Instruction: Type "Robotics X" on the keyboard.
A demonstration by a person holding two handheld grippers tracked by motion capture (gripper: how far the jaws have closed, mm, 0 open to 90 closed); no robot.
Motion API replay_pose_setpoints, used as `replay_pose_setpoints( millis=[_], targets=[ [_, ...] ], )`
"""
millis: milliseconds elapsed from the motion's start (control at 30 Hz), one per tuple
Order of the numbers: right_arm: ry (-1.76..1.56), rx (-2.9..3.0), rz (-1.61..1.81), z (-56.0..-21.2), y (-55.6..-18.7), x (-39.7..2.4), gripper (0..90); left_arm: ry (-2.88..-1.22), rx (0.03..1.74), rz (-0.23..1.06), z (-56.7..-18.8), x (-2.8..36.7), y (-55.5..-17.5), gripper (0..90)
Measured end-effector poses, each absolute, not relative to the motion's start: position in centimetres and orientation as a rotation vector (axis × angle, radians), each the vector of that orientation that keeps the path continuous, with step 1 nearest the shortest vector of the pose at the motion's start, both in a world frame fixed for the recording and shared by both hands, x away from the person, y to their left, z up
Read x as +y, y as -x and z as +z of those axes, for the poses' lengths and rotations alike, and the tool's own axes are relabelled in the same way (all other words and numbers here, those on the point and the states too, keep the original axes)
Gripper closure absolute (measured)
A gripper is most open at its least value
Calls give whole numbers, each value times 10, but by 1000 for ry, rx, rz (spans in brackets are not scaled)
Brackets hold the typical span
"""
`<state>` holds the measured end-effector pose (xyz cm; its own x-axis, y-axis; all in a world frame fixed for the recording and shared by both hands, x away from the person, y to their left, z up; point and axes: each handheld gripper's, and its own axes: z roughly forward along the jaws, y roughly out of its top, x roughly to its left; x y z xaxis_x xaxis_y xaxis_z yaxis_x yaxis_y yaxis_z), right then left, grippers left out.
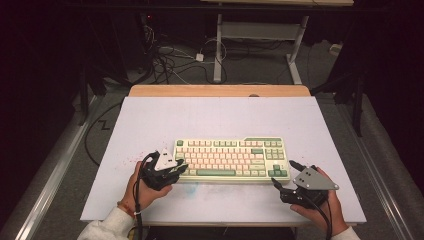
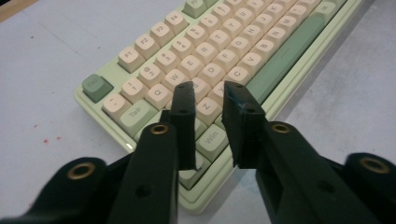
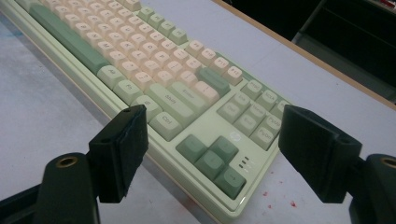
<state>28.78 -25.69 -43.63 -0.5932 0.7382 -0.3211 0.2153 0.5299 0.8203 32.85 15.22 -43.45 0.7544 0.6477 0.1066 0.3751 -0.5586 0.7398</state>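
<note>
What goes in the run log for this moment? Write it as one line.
left gripper: jaws narrowed, nothing gripped, over keyboard left end | right gripper: open, at keyboard's right corner | keyboard: flat on table

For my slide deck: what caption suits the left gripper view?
Left tool, nearly closed, poised over a green-and-cream keyboard's left-hand keys.

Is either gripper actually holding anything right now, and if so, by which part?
Nothing is held. The left gripper's jaws stand narrowly apart above the keyboard's lower-left keys; the right gripper's jaws are wide open near its arrow-key corner.
</note>
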Motion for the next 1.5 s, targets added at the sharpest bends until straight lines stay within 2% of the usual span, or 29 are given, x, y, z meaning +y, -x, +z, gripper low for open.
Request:
replay_pose_setpoints(
  millis=[167, 700, 933, 1500],
  targets=[
    [-764, 2099, 995, -436, -287, -256, 241, -2254, 707, 466, -431, 139, -334, 870],
    [-774, 2109, 970, -437, -291, -257, 242, -2297, 677, 367, -436, 102, -365, 865],
    [-779, 2114, 959, -438, -292, -258, 242, -2378, 652, 386, -447, 92, -367, 868],
    [-762, 2145, 935, -442, -292, -254, 242, -2422, 646, 395, -451, 93, -371, 869]
  ],
)
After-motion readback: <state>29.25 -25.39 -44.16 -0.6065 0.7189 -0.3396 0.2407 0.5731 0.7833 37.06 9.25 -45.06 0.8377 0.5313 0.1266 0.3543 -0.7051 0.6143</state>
